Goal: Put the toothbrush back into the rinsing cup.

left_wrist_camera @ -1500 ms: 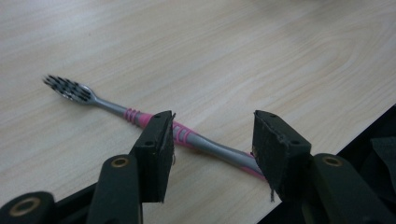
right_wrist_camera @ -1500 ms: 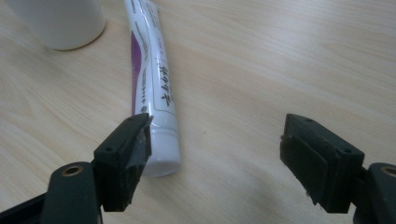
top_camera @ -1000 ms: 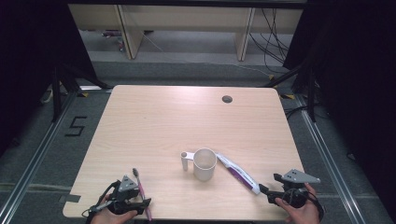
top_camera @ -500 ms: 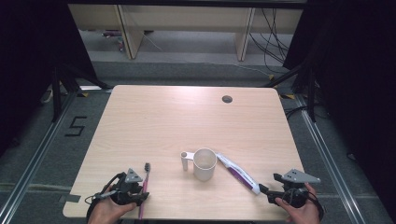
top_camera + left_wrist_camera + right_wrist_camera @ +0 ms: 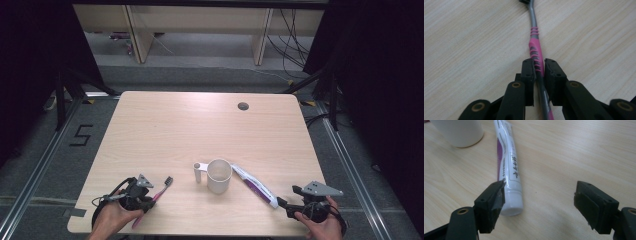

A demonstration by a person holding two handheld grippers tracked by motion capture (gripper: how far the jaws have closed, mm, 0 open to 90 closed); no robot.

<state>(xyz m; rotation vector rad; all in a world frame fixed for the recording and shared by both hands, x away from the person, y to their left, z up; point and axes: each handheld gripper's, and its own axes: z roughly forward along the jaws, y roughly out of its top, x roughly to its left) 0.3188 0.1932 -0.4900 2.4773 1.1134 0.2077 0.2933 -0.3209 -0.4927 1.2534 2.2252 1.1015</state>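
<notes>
A pink and grey toothbrush [image 5: 534,43] lies on the table at the front left, its head [image 5: 168,181] pointing toward the cup. My left gripper [image 5: 539,68] has just been closing and now stands shut on the brush's handle, both pads against it; the high view shows that gripper [image 5: 151,198] near the front edge. A white cup [image 5: 219,175] with a handle stands mid-front. A white and purple toothpaste tube [image 5: 507,162] lies to its right. My right gripper [image 5: 540,203] is open at the tube's cap end, the cap just inside one jaw, untouched by the other.
The wooden table [image 5: 200,125] has a round cable hole [image 5: 243,106] at the back right. Both hands sit close to the front edge. Shelving legs and cables stand beyond the far edge, and dark floor with rails lies on both sides.
My left gripper shifted right and its jaws closed onto the toothbrush handle. The brush's head swung to the right, toward the cup. The right gripper, the tube and the cup stayed put.
</notes>
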